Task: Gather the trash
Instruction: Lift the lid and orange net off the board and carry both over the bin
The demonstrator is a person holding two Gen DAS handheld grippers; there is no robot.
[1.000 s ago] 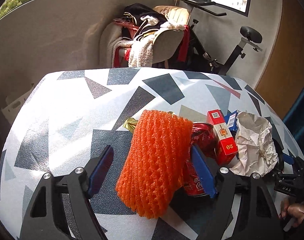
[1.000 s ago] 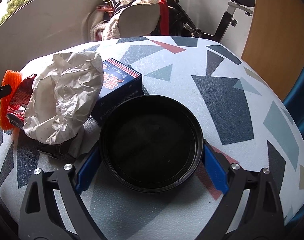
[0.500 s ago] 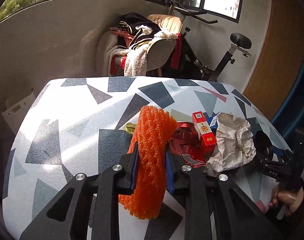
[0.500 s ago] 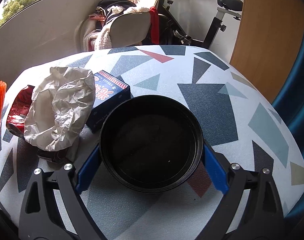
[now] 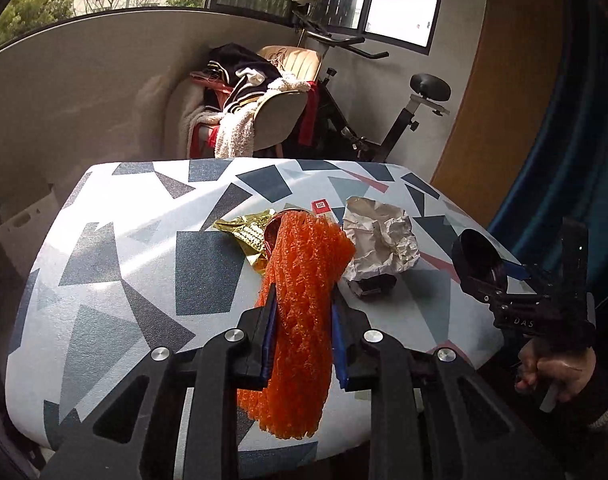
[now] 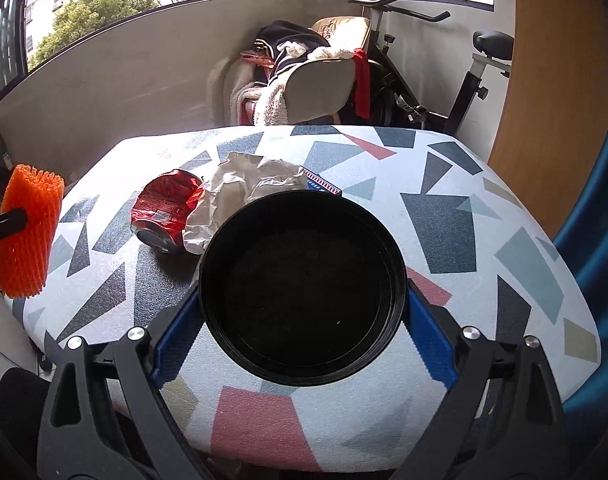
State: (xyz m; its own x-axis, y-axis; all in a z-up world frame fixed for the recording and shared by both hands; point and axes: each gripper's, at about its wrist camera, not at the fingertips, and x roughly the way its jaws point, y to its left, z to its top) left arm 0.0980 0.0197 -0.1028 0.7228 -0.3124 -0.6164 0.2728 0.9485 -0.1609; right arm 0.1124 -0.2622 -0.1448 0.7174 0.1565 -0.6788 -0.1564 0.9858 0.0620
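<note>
My left gripper (image 5: 301, 312) is shut on an orange foam net sleeve (image 5: 304, 300) and holds it above the near part of the patterned table (image 5: 143, 240). The sleeve also shows at the left of the right wrist view (image 6: 27, 232). My right gripper (image 6: 301, 312) is shut on a black round bowl (image 6: 301, 288), held above the table's near edge; it also shows in the left wrist view (image 5: 480, 264). On the table lie a crushed red can (image 6: 163, 208), crumpled white paper (image 5: 380, 244), a gold wrapper (image 5: 247, 232) and a blue box (image 6: 322, 184).
A red carton (image 5: 320, 208) peeks out behind the sleeve. A small dark object (image 5: 374, 286) lies under the paper. Beyond the table stand a chair piled with clothes (image 5: 255, 108) and an exercise bike (image 5: 404, 120). A blue curtain (image 6: 596, 160) hangs at the right.
My left gripper closed on the orange sleeve and lifted it back toward the near edge. My right gripper lifted the black bowl up and back from the table.
</note>
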